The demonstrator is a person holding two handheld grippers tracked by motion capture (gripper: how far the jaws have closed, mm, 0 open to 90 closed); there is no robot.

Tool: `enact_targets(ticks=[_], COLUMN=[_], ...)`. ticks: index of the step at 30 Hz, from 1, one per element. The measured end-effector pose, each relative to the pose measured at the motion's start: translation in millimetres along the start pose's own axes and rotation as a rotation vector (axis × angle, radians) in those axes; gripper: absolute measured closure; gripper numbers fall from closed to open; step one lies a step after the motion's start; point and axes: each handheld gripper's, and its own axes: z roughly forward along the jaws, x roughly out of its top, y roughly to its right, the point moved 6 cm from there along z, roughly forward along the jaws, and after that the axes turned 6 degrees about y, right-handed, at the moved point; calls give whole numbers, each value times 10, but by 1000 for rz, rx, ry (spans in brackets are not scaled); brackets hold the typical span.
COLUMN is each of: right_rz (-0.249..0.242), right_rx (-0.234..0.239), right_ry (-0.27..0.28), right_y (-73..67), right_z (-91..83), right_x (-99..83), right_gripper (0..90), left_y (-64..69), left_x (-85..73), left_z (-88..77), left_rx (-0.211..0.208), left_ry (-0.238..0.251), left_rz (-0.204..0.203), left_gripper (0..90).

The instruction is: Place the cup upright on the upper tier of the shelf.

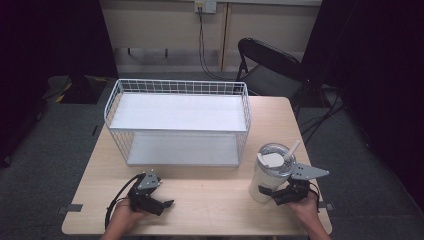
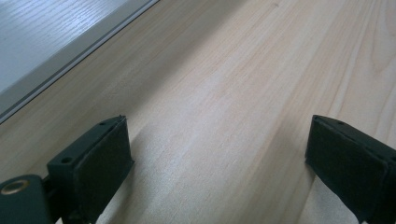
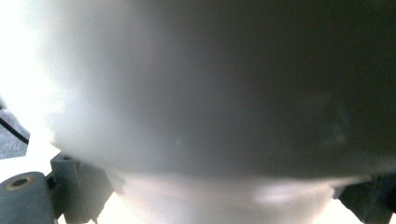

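Note:
A white tumbler (image 1: 269,175) with a clear lid and a straw stands at the table's front right. My right gripper (image 1: 273,193) holds its lower body from the near right side. In the right gripper view the tumbler's pale wall (image 3: 210,93) sits very close between the two jaws, with the right gripper (image 3: 224,198) shut on it. My left gripper (image 1: 164,203) rests low over the front left of the table, pointing right. In the left gripper view the left gripper (image 2: 219,149) is open, its jaws wide apart over bare wood.
A white wire shelf basket (image 1: 178,121) with two white boards stands mid-table, behind both grippers; its lower board's edge (image 2: 60,51) lies near the left gripper. A black folding chair (image 1: 270,65) stands beyond the far right corner. The wooden table (image 1: 210,200) lies bare between the hands.

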Motion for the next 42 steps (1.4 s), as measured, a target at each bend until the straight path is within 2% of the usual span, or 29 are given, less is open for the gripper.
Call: enact_targets(ticks=[9, 19, 27, 42], right_rz=[-14, 14, 25, 23], right_rx=[-37, -51, -52, -24], right_ry=[23, 57, 75, 43], right_y=[-29, -8, -13, -23], right_z=[-3, -69, -139, -96], right_x=[5, 54, 214, 552], right_gripper=[92, 94, 95, 95], left_y=[-2, 0, -4, -4], left_x=[0, 0, 1, 1], left_z=[-2, -1, -2, -2], left_rx=[0, 0, 2, 2], left_ry=[-1, 0, -1, -1], left_rz=[-2, -4, -3, -2], left_gripper=[64, 64, 65, 65])
